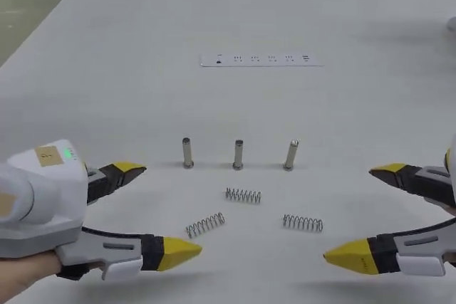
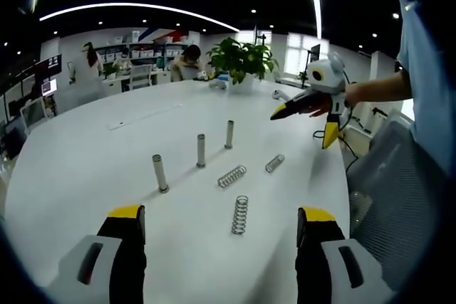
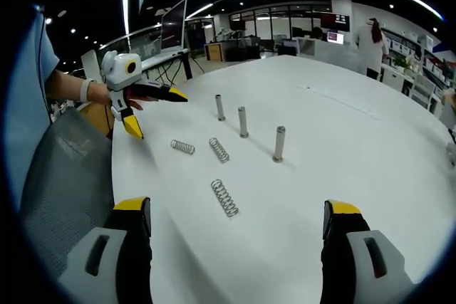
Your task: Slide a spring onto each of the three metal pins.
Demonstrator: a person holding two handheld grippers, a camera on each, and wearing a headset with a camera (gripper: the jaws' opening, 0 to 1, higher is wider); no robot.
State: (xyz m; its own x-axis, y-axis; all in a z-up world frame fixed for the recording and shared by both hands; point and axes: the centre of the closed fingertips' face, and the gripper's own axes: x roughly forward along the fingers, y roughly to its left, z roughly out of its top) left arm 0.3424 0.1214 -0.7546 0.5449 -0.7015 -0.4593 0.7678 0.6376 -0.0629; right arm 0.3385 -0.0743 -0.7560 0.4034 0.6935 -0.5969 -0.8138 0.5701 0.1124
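Three upright metal pins stand in a row on the white table (image 1: 142, 90): left pin (image 1: 187, 153), middle pin (image 1: 239, 154), right pin (image 1: 291, 154). In front of them three loose springs lie flat: one in the middle (image 1: 243, 195), one to the left (image 1: 205, 225), one to the right (image 1: 303, 223). My left gripper (image 1: 160, 209) is open at the near left, with the left spring (image 2: 241, 214) just ahead of its jaws. At the near right my right gripper (image 1: 363, 213) is open, and the right spring (image 3: 225, 197) lies ahead of it. Neither gripper holds anything.
A flat white power strip (image 1: 260, 60) lies further back on the table. A potted plant (image 2: 241, 58) stands at the table's far end. A mesh chair (image 2: 399, 197) is at the near edge beside the person. People sit at desks in the background.
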